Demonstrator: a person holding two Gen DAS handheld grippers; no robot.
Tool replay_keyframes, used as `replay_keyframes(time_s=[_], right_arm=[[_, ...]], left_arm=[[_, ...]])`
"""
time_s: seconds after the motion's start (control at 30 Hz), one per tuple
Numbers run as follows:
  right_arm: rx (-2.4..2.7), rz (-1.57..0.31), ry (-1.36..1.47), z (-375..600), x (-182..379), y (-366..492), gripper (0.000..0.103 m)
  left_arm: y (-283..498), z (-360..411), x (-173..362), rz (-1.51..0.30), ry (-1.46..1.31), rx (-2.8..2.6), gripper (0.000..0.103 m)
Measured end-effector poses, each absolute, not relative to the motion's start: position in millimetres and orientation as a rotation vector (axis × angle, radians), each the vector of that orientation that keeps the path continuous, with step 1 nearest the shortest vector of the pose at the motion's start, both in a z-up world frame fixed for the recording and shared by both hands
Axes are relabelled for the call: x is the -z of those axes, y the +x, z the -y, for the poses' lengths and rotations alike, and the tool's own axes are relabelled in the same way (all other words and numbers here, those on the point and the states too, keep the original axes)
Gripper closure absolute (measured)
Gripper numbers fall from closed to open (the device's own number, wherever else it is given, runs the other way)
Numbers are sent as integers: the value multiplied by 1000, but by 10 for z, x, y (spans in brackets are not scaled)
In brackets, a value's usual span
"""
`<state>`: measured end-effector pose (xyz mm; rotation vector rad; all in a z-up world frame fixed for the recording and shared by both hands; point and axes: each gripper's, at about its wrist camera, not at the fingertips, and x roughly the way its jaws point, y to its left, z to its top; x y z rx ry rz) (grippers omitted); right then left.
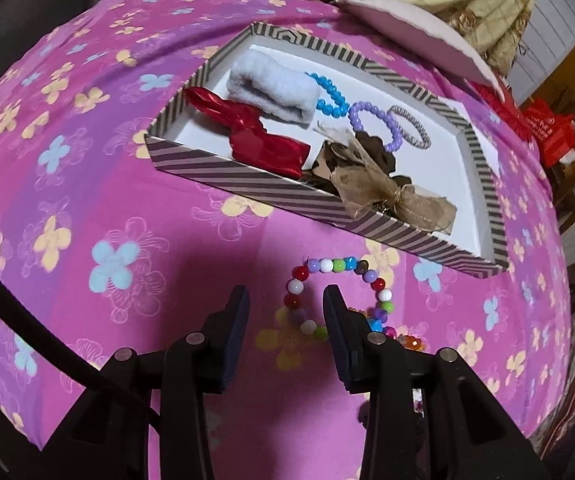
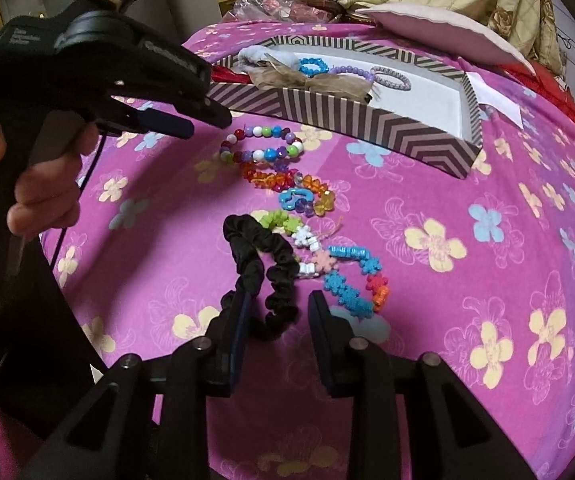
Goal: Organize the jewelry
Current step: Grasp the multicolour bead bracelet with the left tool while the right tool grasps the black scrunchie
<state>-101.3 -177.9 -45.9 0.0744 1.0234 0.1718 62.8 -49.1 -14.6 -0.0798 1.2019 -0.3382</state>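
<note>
Jewelry lies in a loose line on the pink flowered cloth (image 2: 467, 184), all of it on the near side of the striped box (image 2: 367, 120). Closest to the box sits the multicoloured bead bracelet (image 1: 339, 280), then an orange bead bracelet (image 2: 287, 182), then the flower-shaped bead strands (image 2: 351, 276), and farthest from the box the black scrunchie (image 2: 263, 272).

Your left gripper (image 1: 285, 300) hangs over the multicoloured bracelet with its fingers spread wide; part of the loop shows between them, but they grip nothing. Your right gripper (image 2: 277, 304) has its fingers partly open around the scrunchie; one seems to touch the fabric, though you cannot tell whether it is truly pinched.

Inside the box lie a red bow (image 1: 263, 136), a grey cloth roll (image 1: 275, 88), blue and purple bead bracelets (image 1: 367, 118) and a brown ribbon bow (image 1: 371, 184).
</note>
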Motion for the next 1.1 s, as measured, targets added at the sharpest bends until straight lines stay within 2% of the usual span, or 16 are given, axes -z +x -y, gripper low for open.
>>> replay_keyframes(time_s=[0.2,0.77,0.87,0.9,0.97,1.03,1.1], right_arm=[[-184,-1027,104,1794,458,-968,60],[-178,-1003,91,1757,464,-965,59],[-168,-1000,62,1739,463,-974,65],[-161,-1000,50,1738,462,-975,70],[-161,-999,50,1757,460,-977,78],[-164,-1002,55,1781,460,-980,89],[-175,-1004,67,1799,453,-989,92]], left_arm=[[627,587,195,-1206,-45,345,44],[654,693,292,-1214,-9,336,44],[650,709,293,-1210,-1,335,44],[654,711,294,-1210,-2,336,45],[671,699,298,-1209,-6,337,60],[688,681,303,-1210,-6,340,67],[707,642,312,-1216,-18,347,72]])
